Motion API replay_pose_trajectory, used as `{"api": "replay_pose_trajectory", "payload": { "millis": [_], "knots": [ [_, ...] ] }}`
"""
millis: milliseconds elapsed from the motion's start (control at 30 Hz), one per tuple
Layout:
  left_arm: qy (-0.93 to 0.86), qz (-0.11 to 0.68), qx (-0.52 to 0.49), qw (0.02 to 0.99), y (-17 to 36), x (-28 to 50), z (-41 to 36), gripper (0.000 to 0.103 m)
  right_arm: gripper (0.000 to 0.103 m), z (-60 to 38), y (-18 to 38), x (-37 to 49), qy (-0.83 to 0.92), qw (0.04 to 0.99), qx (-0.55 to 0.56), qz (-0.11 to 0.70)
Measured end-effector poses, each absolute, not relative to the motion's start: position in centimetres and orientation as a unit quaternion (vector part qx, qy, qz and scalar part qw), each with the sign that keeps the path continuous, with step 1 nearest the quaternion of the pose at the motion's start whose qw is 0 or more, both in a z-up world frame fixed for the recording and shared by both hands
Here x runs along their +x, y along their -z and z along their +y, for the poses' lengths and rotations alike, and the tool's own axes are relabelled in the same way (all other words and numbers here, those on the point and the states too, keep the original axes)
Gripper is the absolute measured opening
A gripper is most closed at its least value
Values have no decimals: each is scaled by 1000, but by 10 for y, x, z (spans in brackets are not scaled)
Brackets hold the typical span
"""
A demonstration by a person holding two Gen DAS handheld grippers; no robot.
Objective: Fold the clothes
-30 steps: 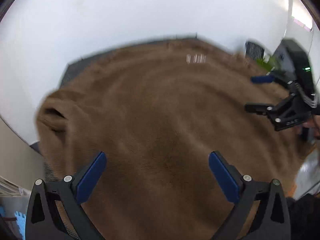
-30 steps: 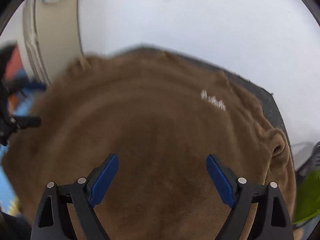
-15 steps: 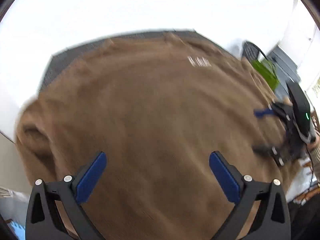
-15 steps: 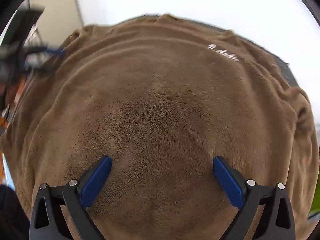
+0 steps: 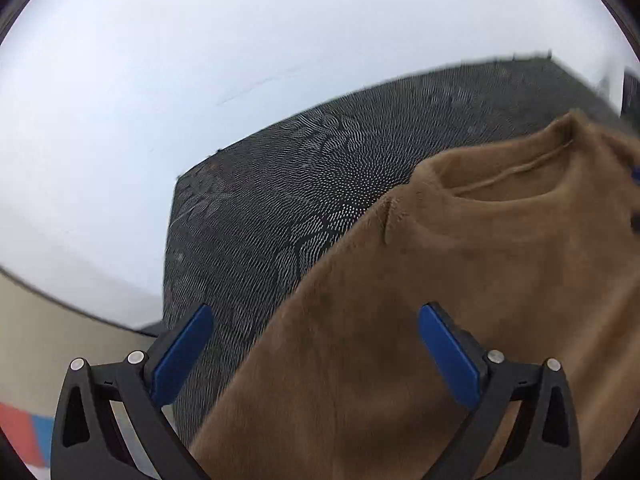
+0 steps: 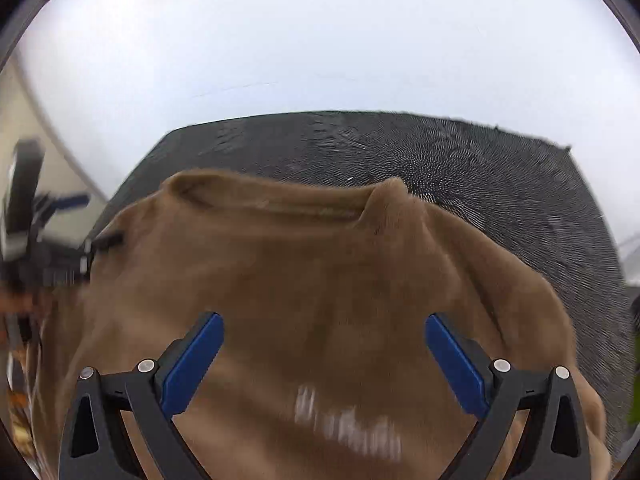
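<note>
A brown fleece top (image 5: 460, 280) lies spread on a dark patterned tabletop (image 5: 280, 200). Its neckline (image 5: 508, 176) shows at the right of the left wrist view. My left gripper (image 5: 316, 344) is open above the garment's left shoulder edge, with nothing between its blue pads. In the right wrist view the same top (image 6: 300, 272) fills the lower half, its neckline (image 6: 276, 200) ahead and blurred white lettering (image 6: 348, 424) low down. My right gripper (image 6: 324, 356) stands wide open above the chest area and holds nothing. The left gripper (image 6: 44, 236) appears blurred at the far left.
The table's far edge (image 6: 360, 114) meets a white wall (image 6: 320, 40). Bare tabletop (image 6: 520, 184) lies beyond and right of the neckline. A beige surface (image 5: 48, 320) and red and blue patches (image 5: 24, 428) show at lower left.
Both grippers have moved forward over the garment toward its neckline. The collar and bare table beyond it now fill the views; the lettering has slid from far ahead to just under the right gripper.
</note>
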State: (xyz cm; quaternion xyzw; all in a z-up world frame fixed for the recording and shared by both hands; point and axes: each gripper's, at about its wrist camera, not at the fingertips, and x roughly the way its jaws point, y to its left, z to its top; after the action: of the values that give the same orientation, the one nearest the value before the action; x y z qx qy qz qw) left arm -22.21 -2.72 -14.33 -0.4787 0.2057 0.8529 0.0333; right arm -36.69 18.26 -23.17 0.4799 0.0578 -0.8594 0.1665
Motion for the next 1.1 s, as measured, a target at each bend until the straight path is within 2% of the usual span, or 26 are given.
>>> {"api": "replay_pose_trajectory", "payload": {
  "millis": [67,133,200,233,267,300,467,600,733,800,933,1100],
  "knots": [
    [-853,222,-471,27,155,-232,-19,103,102,176,247,-390,862,140,483,66],
    [-860,222,-459,25,161,-241,-12,103,87,175,257,-405,865,125,481,72],
    [-863,211,-459,14,162,-252,-11,103,85,177,264,-414,870,117,473,76],
    [-866,206,-456,7,163,-259,-11,103,73,178,263,-416,874,112,467,77],
    [-869,196,-455,-2,164,-266,-11,103,66,180,261,-419,878,107,460,78],
    [-872,186,-453,-11,165,-273,-11,103,63,181,261,-423,881,102,455,78],
    [-884,150,-441,-42,167,-293,-13,103,65,184,265,-452,888,72,447,79],
    [-884,190,-422,-63,167,-298,0,103,71,191,263,-455,889,73,445,83],
    [-877,215,-425,-66,160,-288,3,103,72,203,255,-449,891,88,439,78],
    [-875,228,-425,-52,151,-273,5,103,72,211,238,-432,901,95,418,73],
    [-876,216,-432,11,134,-232,15,103,87,206,217,-397,898,112,421,67],
    [-856,166,-478,107,132,-178,40,103,87,167,236,-363,872,148,452,117]
  ]
}}
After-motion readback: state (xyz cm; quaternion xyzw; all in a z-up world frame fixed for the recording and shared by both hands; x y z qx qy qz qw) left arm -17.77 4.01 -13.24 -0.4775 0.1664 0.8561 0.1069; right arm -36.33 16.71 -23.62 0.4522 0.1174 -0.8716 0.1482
